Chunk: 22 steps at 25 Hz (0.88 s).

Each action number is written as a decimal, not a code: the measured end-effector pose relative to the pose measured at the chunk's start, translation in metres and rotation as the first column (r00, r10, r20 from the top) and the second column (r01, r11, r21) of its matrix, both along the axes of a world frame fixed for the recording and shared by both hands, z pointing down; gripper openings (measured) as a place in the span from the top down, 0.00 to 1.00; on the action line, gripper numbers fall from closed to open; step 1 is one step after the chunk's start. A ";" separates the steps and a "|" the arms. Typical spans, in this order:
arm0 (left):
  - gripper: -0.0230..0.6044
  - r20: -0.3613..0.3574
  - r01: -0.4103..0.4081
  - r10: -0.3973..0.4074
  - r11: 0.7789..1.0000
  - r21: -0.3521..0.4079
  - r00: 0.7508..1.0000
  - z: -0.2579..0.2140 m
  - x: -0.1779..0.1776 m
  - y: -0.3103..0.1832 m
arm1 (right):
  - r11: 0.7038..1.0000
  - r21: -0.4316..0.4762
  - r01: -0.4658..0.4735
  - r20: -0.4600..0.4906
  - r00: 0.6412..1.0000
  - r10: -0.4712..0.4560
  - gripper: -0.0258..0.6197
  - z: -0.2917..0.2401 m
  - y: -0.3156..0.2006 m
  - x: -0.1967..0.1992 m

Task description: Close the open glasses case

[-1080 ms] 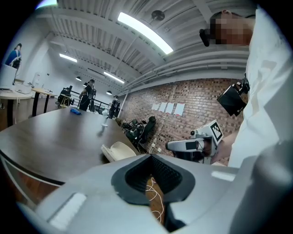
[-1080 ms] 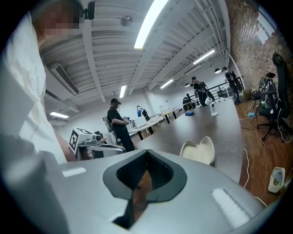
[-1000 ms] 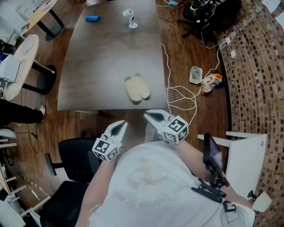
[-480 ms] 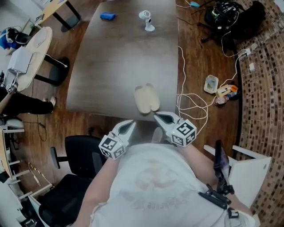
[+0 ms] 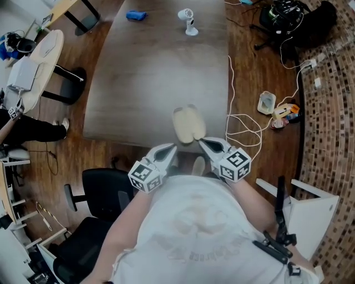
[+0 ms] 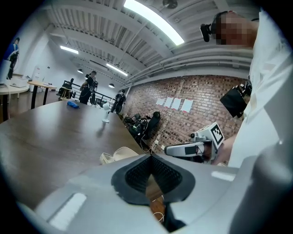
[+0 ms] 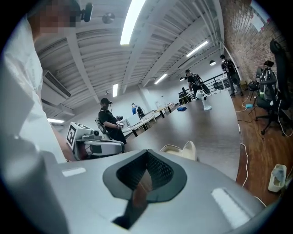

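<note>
A cream glasses case (image 5: 188, 123) lies open near the front edge of the long brown table (image 5: 155, 66); it also shows as the case (image 6: 120, 154) in the left gripper view and the case (image 7: 181, 150) in the right gripper view. My left gripper (image 5: 171, 147) is just short of the table edge, left of the case, jaws shut and empty. The right gripper (image 5: 202, 141) is at the case's near right corner, also shut with nothing held. In each gripper view the jaws meet at the tip, left gripper (image 6: 150, 157) and right gripper (image 7: 147, 152).
A small white camera (image 5: 189, 20) and a blue object (image 5: 136, 15) sit at the table's far end. White cables (image 5: 238, 119) trail on the wood floor right of the table. Black office chairs (image 5: 102, 191) stand at my left, a white chair (image 5: 308, 205) at my right.
Both grippers have come forward from above my lap to the table's front edge, closer to the case. Both stayed shut.
</note>
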State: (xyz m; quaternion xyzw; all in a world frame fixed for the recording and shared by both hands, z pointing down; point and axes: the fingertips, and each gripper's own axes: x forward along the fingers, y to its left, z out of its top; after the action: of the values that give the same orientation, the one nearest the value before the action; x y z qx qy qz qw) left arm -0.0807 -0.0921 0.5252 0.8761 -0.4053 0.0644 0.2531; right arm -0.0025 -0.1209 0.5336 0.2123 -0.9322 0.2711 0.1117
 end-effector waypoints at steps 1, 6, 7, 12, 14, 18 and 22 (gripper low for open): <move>0.95 0.000 -0.011 0.011 1.000 -0.001 1.000 0.000 -0.002 -0.003 | 1.000 -0.004 -0.014 -0.002 1.000 0.014 0.95 0.000 -0.003 -0.002; 0.95 -0.020 -0.083 0.083 0.997 0.012 0.996 0.000 -0.003 -0.014 | 0.996 -0.027 -0.086 -0.055 0.995 0.084 0.95 0.014 -0.016 0.000; 0.95 -0.029 -0.090 0.090 0.996 0.010 0.995 0.001 -0.004 -0.014 | 0.994 -0.031 -0.102 -0.072 0.992 0.100 0.95 0.018 -0.018 0.001; 0.95 -0.053 -0.109 0.110 0.994 0.006 0.993 0.006 -0.016 -0.019 | 0.985 -0.033 -0.172 -0.165 0.973 0.164 0.95 0.038 -0.031 0.008; 0.95 -0.057 -0.113 0.113 0.994 0.013 0.992 0.005 -0.021 -0.023 | 0.979 -0.034 -0.202 -0.196 0.962 0.192 0.94 0.046 -0.042 0.013; 0.95 -0.062 -0.096 0.097 0.995 0.024 0.993 0.000 -0.036 -0.026 | 0.964 -0.057 -0.262 -0.239 0.941 0.241 0.82 0.062 -0.067 0.018; 0.95 -0.057 -0.057 0.059 0.998 0.032 0.997 -0.005 -0.053 -0.028 | 0.947 -0.117 -0.300 -0.276 0.926 0.259 0.73 0.085 -0.085 0.023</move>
State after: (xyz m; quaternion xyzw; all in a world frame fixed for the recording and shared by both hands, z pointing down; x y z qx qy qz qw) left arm -0.1333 -0.1204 0.5204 0.8926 -0.3734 0.0402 0.2494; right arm 0.0200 -0.2055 0.6186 0.3671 -0.8456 0.3270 0.2080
